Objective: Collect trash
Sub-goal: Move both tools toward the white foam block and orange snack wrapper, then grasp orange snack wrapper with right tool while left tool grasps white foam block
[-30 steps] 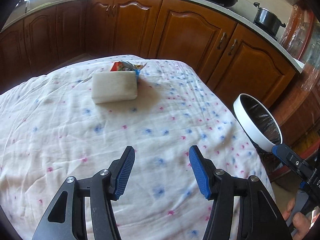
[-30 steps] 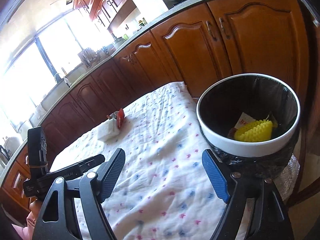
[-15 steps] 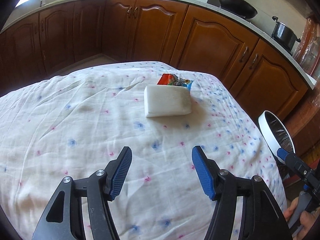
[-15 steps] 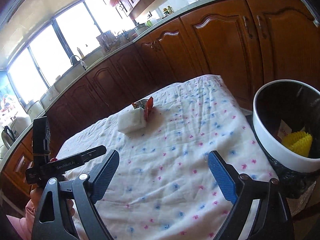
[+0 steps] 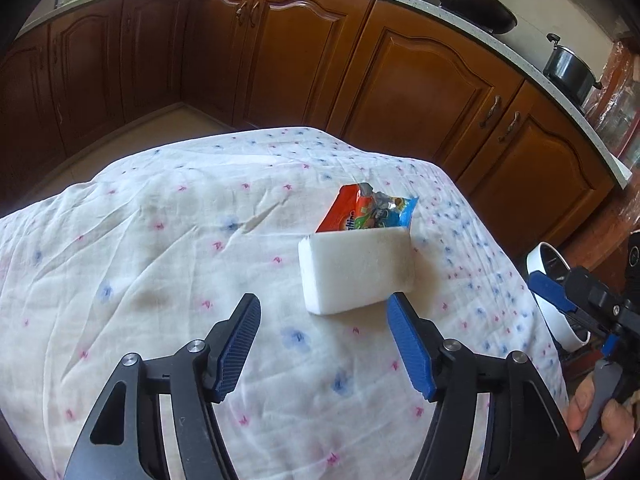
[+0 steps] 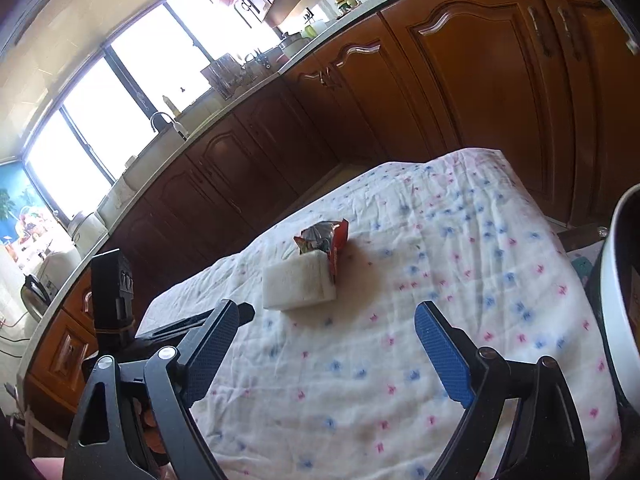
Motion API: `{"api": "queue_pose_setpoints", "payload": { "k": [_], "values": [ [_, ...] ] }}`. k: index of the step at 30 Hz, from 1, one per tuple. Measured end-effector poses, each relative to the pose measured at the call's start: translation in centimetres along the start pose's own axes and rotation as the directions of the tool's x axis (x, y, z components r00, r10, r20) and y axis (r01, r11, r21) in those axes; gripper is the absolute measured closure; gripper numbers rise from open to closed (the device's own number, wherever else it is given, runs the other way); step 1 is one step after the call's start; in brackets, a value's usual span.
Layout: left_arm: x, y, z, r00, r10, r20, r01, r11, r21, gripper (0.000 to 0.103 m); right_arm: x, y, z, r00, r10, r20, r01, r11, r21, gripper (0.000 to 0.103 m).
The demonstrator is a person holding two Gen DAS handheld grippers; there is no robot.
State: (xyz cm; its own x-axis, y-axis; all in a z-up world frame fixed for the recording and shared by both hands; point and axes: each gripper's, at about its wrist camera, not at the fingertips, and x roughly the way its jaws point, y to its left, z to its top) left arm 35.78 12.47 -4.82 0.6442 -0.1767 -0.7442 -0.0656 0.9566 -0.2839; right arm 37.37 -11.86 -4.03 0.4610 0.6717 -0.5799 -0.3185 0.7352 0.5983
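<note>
Block [image 5: 356, 270] lies on tabletop [image 5: 160, 264], wrapper [image 5: 370, 212] touching behind it, long axis crosswise. Your L gripper [image 5: 322, 340] is nearer, fingers spread, just opened wider, empty; R gripper [image 6: 326, 350] spread, empty.

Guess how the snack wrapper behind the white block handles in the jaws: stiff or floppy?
Snack wrapper is crumpled foil-like film, so probably floppy and very light. It leans on the white block, so pushing would likely just slide or topple it. Glossy surface may slip.

Two wrist views, both looking down along the claws.
Both see close the clothed surface [image 5: 168, 264] and the white sponge [image 5: 358, 270] [image 6: 298, 286], from opposite sides.
</note>
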Motion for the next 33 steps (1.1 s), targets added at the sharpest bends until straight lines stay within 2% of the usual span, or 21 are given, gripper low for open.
{"api": "queue_pose_setpoints", "payload": {
  "k": [1,7,11,14,15,17,19,20,23,25,29,33],
  "values": [
    [0.6,0.2,0.4,1.0,-0.008,-0.006,0.008,1.0,0.001,0.037,0.7,0.0,0.5,1.0,0.01,-0.001,-0.01,1.0,0.005,0.013],
    [3.8,0.5,1.9,0.998,-0.057,-0.027,0.058,0.998,0.027,0.036,6.8,-1.4,3.2,0.997,0.05,-0.061,-0.045,0.995,0.087,0.032],
    [5.6,0.2,2.2,0.996,-0.065,-0.053,0.067,0.997,0.044,0.035,11.0,-2.8,3.9,0.99,0.077,-0.114,-0.06,0.987,0.151,0.047],
    [6.3,0.1,2.1,0.995,-0.08,-0.051,0.082,0.996,0.038,0.035,13.1,-3.5,4.1,0.985,0.101,-0.138,-0.074,0.98,0.185,0.069],
    [6.4,0.0,2.1,0.995,-0.082,-0.051,0.084,0.996,0.039,0.037,13.4,-3.6,4.0,0.984,0.101,-0.149,-0.072,0.979,0.189,0.085],
    [6.2,-0.3,1.8,0.995,-0.088,-0.051,0.09,0.995,0.045,0.038,13.9,-3.7,3.9,0.982,0.081,-0.169,-0.051,0.983,0.177,0.097],
    [5.7,-1.0,1.4,0.994,-0.1,-0.054,0.103,0.993,0.063,0.047,13.5,-3.5,3.4,0.98,0.094,-0.178,-0.063,0.983,0.17,0.097],
    [5.1,-1.4,1.1,0.995,-0.085,-0.047,0.088,0.993,0.078,0.049,13.2,-3.5,3.0,0.978,0.101,-0.181,-0.071,0.984,0.164,0.098],
    [3.1,-3.1,-0.1,0.998,-0.058,-0.015,0.06,0.989,0.137,0.062,11.2,-3.2,1.6,0.98,0.098,-0.174,-0.073,0.987,0.141,0.101],
    [1.8,-4.0,-1.1,0.997,-0.072,-0.006,0.072,0.986,0.153,0.069,9.7,-3.5,1.0,0.983,0.089,-0.161,-0.067,0.989,0.134,0.101],
    [-0.8,-6.1,-4.1,0.995,-0.102,0.01,0.099,0.98,0.175,0.072,6.1,-3.8,-0.3,0.989,0.064,-0.13,-0.05,0.993,0.108,0.101],
    [-3.0,-8.1,-7.5,0.997,-0.074,0.031,0.066,0.977,0.201,0.073,2.9,-3.9,-1.9,0.996,0.007,-0.091,-0.001,0.998,0.064,0.101]
  ]
}}
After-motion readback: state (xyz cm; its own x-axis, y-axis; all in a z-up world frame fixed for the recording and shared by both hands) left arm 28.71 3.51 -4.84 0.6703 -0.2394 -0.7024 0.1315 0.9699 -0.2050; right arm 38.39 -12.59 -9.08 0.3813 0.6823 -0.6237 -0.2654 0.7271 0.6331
